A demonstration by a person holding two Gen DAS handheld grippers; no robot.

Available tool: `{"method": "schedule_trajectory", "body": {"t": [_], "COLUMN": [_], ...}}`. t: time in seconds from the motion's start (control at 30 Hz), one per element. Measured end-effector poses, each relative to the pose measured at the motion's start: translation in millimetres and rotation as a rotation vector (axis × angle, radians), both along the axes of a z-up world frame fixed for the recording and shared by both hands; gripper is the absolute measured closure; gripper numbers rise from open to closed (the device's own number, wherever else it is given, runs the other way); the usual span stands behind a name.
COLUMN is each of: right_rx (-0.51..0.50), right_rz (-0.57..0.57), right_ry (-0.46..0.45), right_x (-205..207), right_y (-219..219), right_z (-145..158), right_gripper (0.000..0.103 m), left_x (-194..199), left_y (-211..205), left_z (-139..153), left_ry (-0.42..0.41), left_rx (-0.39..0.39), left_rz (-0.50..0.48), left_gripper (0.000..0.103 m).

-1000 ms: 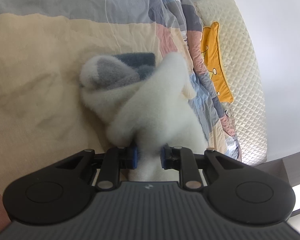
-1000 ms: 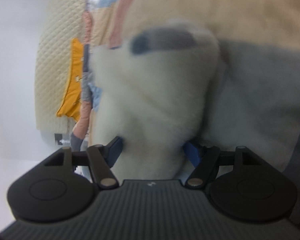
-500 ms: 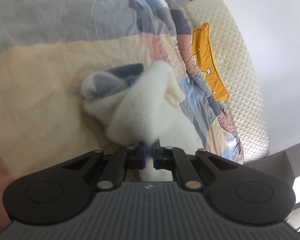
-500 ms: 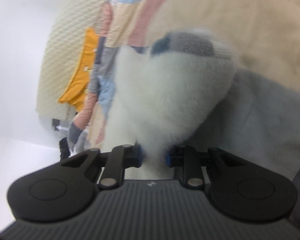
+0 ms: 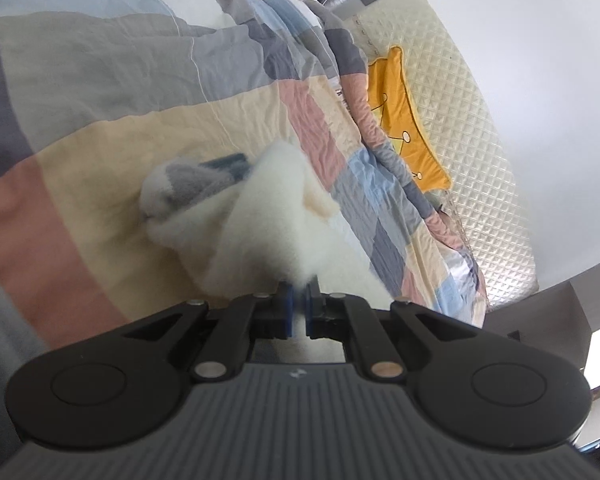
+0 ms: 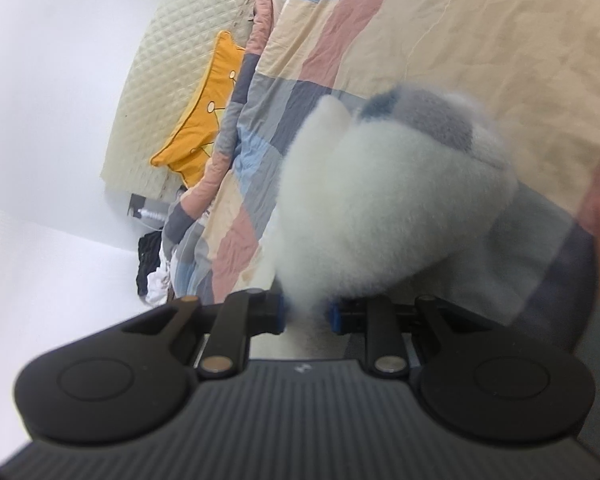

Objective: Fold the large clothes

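Note:
A fluffy white fleece garment (image 5: 260, 236) with grey and dark blue patches lies bunched on a patchwork quilt (image 5: 100, 152). My left gripper (image 5: 298, 312) is shut on a pinch of its white fleece, which rises in a peak up to the jaws. The same garment fills the middle of the right wrist view (image 6: 380, 208). My right gripper (image 6: 306, 316) is shut on another bunch of the fleece, its blue pads pressed into the pile. Part of the garment is hidden behind both grippers.
The quilt covers a bed; it also shows in the right wrist view (image 6: 480, 32). A cream quilted headboard (image 5: 460, 120) with an orange cushion (image 5: 404, 120) stands at the bed's end. Dark and white clothes (image 6: 152, 268) are piled beside the bed by a white wall.
Both grippers have closed on the fleece, from open around it one second ago. Both have pulled back and up, and the garment is drawn up into peaks.

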State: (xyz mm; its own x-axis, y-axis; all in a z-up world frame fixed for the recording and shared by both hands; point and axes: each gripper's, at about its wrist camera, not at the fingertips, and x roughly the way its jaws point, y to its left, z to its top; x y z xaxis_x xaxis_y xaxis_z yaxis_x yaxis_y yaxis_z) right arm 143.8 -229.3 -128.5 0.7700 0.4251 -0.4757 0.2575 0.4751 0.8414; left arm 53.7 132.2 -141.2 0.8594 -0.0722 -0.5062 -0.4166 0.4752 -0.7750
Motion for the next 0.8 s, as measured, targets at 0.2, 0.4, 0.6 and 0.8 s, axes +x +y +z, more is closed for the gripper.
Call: {"method": "schedule_trajectory", "body": {"t": [0.2, 0.4, 0.6, 0.8], "right_rx": [0.034, 0.096, 0.144, 0.063], "right_rz": [0.015, 0.024, 0.048, 0.037], "right_ry": [0.002, -0.037, -0.053, -0.077], "right_x": [8.5, 39.4, 94.2, 147.6], "right_y": [-3.6, -8.5, -8.6, -8.9], "right_z": [4.4, 19.4, 21.8, 13.6], "right_gripper": [0.077, 0.069, 0.068, 0.069], "left_x": [9.3, 55.0, 120.7, 195.5], "left_y": [5.5, 14.7, 25.9, 31.3], "left_z": [6.4, 30.2, 37.9, 35.8], "left_ry": [0.001, -0.031, -0.015, 0.016], "left_rx": [-0.002, 0.036, 0.056, 0.105], "left_rz": [-0.025, -0.068, -0.088, -0.137], "left_gripper": [0.097, 0.096, 0.096, 0.096]}}
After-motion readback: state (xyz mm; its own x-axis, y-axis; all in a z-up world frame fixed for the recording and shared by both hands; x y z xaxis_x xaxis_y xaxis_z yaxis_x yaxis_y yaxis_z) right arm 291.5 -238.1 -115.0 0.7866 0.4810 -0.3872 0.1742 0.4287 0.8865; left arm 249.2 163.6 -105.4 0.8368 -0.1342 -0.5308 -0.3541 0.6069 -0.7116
